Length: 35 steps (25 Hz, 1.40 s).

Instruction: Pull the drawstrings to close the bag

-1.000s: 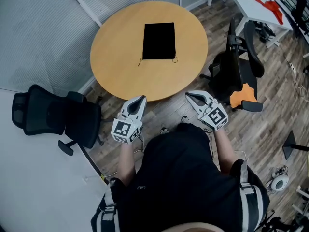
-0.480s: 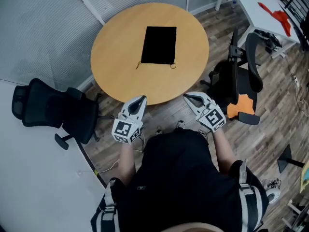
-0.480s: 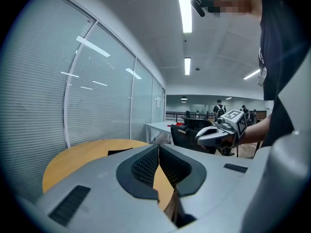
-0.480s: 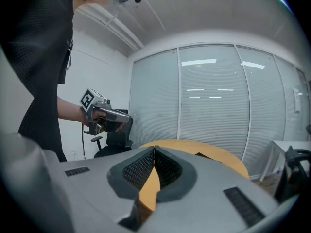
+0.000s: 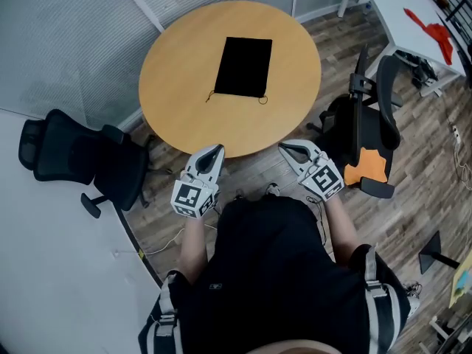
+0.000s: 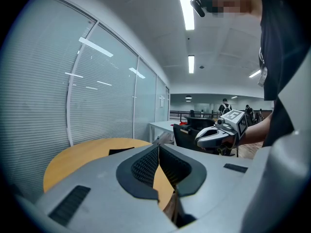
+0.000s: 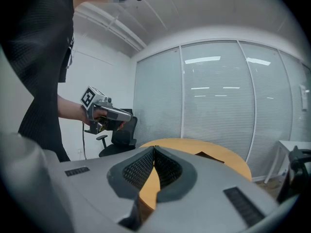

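On the round wooden bench (image 5: pixel 177 102), a flat black drawstring bag (image 5: pixel 244 66) lies a little beyond the middle, with its long sides running away from the person. One thin drawstring end (image 5: pixel 211 96) trails onto the wood from the bag's near left corner, and a small drawstring loop (image 5: pixel 262 99) lies off the near right corner.

Both tongs are held short of the bench's near edge, above the wood-plank floor (image 5: pixel 413 198), well apart from the bag and from each other. The left tongs (image 5: pixel 216 152) point toward the bench edge. In the left gripper view their ribbed pads are clenched tip to tip with nothing between them, and the bench top and a dark sliver of the bag show beyond. The right tongs (image 5: pixel 286 147) are angled inward toward the bench. In the right gripper view they are likewise clenched on nothing, with the bench and a corner of the bag ahead. Each gripper view also catches the other hand's tongs out to the side.

A black office chair (image 5: pixel 74 161) stands left of the bench, beside a frosted glass partition (image 5: pixel 66 43). A second black chair with an orange panel (image 5: pixel 369 135) stands on the right. Farther right, a white desk (image 5: pixel 391 9) carries a red item (image 5: pixel 435 28).
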{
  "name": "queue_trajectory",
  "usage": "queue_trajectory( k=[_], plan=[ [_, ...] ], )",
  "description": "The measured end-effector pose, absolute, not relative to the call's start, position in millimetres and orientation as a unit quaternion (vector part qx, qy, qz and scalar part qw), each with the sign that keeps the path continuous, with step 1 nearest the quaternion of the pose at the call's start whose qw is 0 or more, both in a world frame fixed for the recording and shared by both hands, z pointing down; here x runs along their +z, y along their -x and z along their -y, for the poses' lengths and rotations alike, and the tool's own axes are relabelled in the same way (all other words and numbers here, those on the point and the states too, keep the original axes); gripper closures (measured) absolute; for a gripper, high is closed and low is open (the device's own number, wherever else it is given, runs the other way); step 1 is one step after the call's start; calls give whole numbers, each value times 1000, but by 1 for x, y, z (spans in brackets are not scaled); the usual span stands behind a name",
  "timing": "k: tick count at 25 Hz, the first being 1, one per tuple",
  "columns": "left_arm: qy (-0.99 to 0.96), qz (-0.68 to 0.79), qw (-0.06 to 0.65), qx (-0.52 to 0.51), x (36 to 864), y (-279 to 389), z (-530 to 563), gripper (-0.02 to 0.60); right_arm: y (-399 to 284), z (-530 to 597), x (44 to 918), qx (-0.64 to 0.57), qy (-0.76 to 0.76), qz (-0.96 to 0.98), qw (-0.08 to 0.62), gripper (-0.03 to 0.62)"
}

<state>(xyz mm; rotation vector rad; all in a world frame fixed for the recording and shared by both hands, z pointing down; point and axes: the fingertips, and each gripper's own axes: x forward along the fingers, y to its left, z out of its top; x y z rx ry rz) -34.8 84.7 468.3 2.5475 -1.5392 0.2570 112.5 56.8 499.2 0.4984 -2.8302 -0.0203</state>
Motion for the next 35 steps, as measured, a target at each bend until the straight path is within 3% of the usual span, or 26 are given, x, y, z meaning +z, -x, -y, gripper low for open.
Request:
queue_trajectory(
  k=[22,35],
  plan=[
    [-855,504,91,83,486,33,-49,566,-121,-29,521,1,-185,969,165,536],
    [-861,497,83,73,481,76,22,565,-77,29,517,-9,-186,965,184,536]
  ],
)
